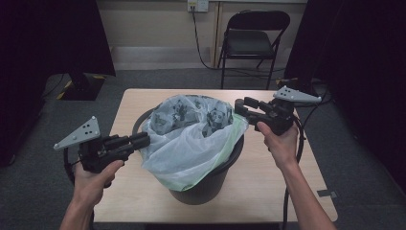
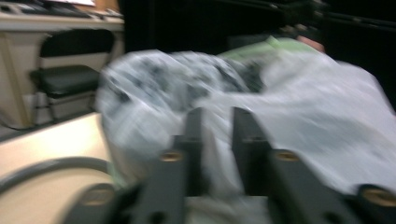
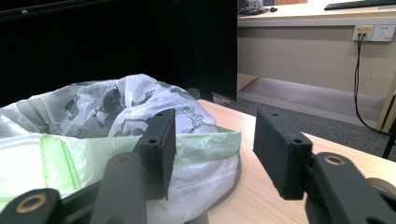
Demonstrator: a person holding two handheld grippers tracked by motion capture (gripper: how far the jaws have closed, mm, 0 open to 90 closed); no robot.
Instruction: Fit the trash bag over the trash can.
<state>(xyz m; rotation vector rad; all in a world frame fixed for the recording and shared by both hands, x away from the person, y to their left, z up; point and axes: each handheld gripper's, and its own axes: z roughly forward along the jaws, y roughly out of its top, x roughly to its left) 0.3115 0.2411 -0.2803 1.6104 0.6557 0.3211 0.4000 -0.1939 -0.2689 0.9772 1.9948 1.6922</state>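
A: Right, the bin (image 1: 210, 179). Where does it sit?

B: Middle of the table (image 1: 268, 191), dark and round. A bag (image 1: 191, 143) lines it, white and half clear, with a pale green band at the near rim. A second, printed bag (image 1: 191, 112) bulges from the mouth, with dark cartoon figures on it.

A: Any writing on that print? A brand?

B: None legible. The figures are too small in the high view, and smeared in the left gripper view. In the right gripper view they read as drawings, not letters.

A: Left gripper (image 1: 143, 140)?

B: At the bin's left rim, tips against the white bag. Its own view is blurred, but the jaws stand close together with a fold of the bag (image 2: 299, 126) running down between them. Clamped on the bag, as far as I can see.

A: Right gripper (image 1: 242, 106)?

B: At the far right rim, just beside the bag's edge. Jaws wide apart in its own view, nothing between them; the green band (image 3: 205, 142) lies past the left jaw.

A: Background?

B: A folding chair (image 1: 253, 38) beyond the table, and a wall socket (image 3: 373, 32) with a cable plugged in. No label readable on it.
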